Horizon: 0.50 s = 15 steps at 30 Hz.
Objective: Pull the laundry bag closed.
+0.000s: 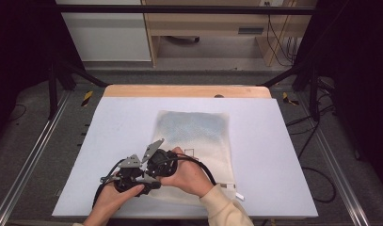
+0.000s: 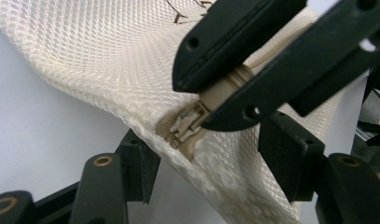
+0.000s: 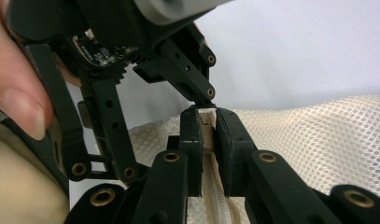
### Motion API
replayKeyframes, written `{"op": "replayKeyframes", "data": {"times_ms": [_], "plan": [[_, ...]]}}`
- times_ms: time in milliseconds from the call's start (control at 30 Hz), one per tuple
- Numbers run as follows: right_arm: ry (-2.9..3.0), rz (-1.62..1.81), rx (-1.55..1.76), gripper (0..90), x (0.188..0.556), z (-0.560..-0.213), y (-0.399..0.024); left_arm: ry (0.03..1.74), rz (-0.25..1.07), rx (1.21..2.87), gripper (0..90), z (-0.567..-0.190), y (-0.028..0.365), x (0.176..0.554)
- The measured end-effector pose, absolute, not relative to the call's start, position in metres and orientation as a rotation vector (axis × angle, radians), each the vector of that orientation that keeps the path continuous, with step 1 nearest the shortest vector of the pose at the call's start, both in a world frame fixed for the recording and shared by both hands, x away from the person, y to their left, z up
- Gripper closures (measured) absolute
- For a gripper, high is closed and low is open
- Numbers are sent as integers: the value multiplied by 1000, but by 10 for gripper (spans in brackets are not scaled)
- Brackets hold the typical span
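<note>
A cream mesh bag (image 1: 194, 132) lies flat on the white table (image 1: 118, 122). Both hands meet at its near left corner. My right gripper (image 3: 207, 123) is shut on the beige zipper strip (image 3: 211, 186) at that corner, lifting the mesh a little. In the left gripper view the right gripper (image 2: 225, 88) comes in from the upper right, clamped just behind the zipper slider (image 2: 185, 123). My left gripper (image 2: 206, 149) has its jaws apart on either side of the raised corner, and the pads do not press on it. In the high view the left gripper (image 1: 149, 179) sits beside the right gripper (image 1: 156, 167).
A wooden strip (image 1: 187, 91) borders the table's far edge. Black frame posts (image 1: 52, 84) stand at both far corners. Cables (image 1: 321, 188) run over the floor at the right. A small white tag (image 1: 239, 196) sticks out at the bag's near right corner.
</note>
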State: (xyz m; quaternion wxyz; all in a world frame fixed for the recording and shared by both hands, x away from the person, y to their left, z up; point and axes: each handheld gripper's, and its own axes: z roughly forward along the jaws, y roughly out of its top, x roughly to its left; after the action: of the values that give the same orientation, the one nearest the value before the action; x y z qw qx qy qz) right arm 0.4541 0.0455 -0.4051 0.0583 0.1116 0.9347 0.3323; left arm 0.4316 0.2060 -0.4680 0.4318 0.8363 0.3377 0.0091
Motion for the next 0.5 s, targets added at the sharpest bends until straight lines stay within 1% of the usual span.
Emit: {"op": "replayKeyframes", "data": {"times_ms": [500], "plan": [[2835,1008,344,818,454,-405,45,834,-23,2060,536,-471,208,437]]}}
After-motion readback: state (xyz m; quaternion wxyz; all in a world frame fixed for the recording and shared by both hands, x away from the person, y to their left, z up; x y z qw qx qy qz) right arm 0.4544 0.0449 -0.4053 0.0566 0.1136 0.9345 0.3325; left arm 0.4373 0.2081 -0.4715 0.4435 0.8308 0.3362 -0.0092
